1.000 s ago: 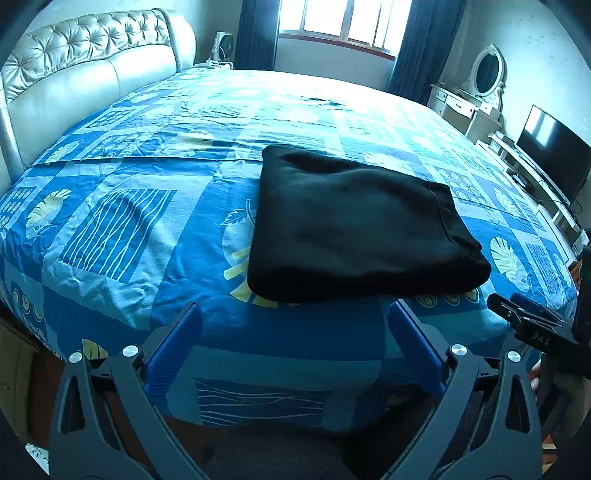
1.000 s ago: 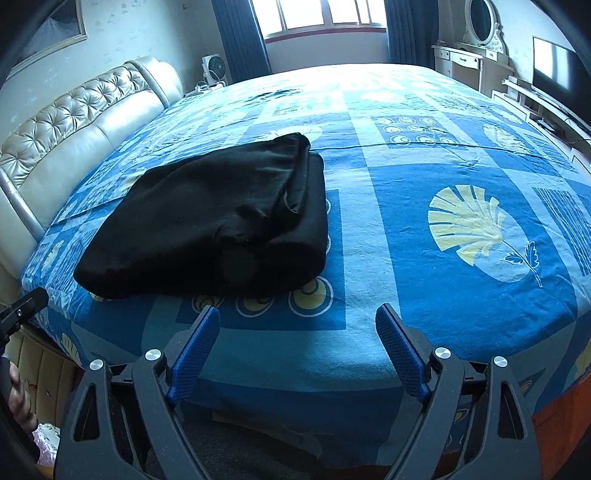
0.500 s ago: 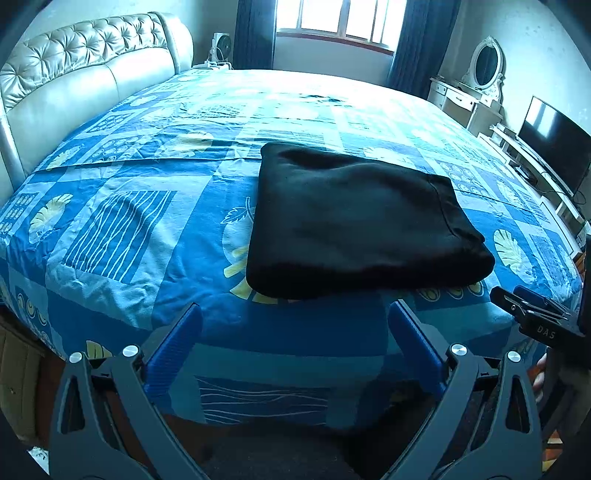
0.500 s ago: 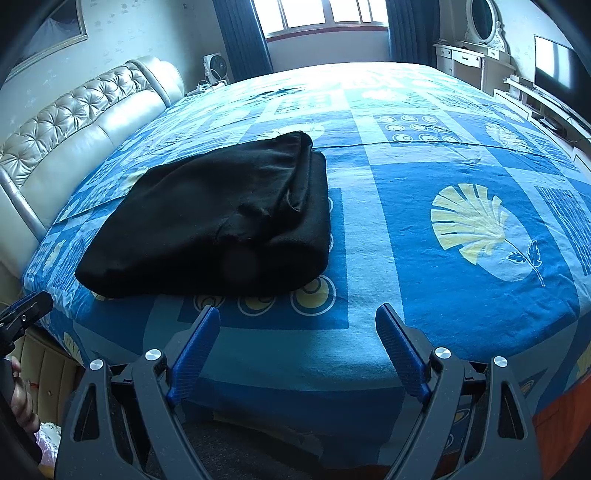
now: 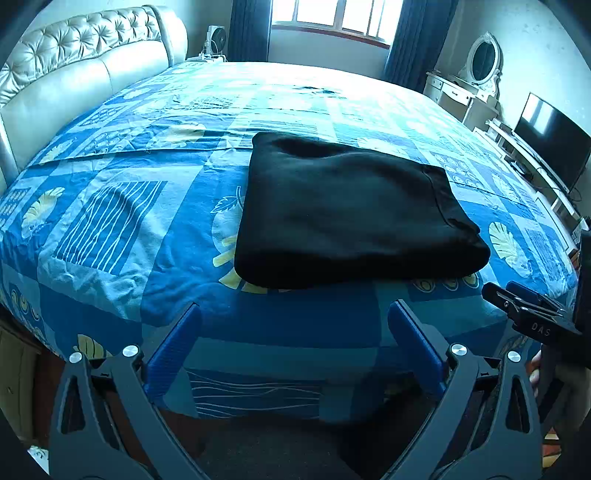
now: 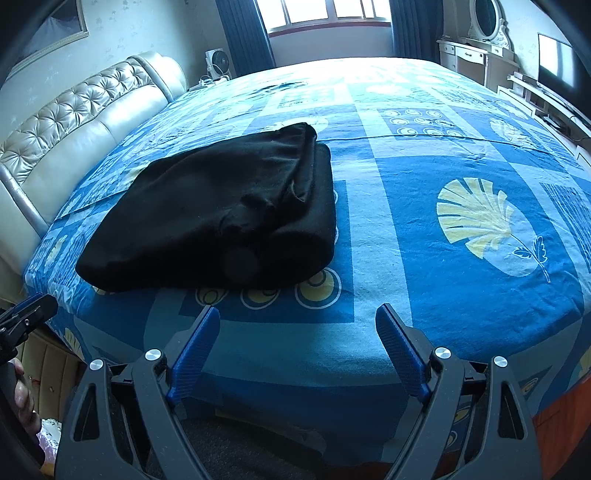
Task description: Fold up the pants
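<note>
The black pants (image 5: 347,214) lie folded in a thick rectangle on the blue patterned bed (image 5: 110,221), near its front edge. They also show in the right wrist view (image 6: 221,218), left of centre. My left gripper (image 5: 295,314) is open and empty, held off the front edge of the bed, short of the pants. My right gripper (image 6: 297,314) is open and empty, also off the front edge, just right of the pants. The right gripper's side shows at the right of the left wrist view (image 5: 528,310).
A cream tufted headboard (image 5: 74,74) runs along the left. A window with dark curtains (image 5: 332,22) is at the far end. A white dresser with an oval mirror (image 5: 480,74) and a TV (image 5: 550,140) stand at the right.
Both grippers have drawn back slightly and risen a little; the pants sit slightly farther in both views. The pants have not moved.
</note>
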A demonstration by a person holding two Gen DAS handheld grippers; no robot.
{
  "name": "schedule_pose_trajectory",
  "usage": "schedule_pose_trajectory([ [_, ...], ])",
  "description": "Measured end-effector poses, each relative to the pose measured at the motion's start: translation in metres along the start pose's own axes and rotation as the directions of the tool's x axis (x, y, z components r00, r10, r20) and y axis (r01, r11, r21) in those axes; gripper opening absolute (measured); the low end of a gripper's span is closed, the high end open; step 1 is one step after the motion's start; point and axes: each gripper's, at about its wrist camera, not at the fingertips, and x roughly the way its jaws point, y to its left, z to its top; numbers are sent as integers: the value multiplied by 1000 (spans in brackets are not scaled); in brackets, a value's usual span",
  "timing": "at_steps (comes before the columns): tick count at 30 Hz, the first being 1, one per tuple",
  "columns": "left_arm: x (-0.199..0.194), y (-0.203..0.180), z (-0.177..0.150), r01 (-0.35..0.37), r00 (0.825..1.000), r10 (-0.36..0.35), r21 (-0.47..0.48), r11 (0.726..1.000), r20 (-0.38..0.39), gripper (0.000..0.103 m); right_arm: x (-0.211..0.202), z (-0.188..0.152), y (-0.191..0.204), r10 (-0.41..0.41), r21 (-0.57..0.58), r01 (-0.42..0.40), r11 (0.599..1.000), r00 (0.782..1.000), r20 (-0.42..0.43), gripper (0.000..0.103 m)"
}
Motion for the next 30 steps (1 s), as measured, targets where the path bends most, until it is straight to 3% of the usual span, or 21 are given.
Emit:
schedule_pose_trajectory([
  [10, 3, -1, 0, 8, 999, -8, 8, 1000, -34, 100, 0, -1, 2, 8, -8, -8, 1000, 1000, -7, 85],
  [30, -4, -12, 2, -50, 999, 49, 63, 997, 11, 100, 4, -4, 6, 18, -23, -19, 1000, 1000, -25, 85],
])
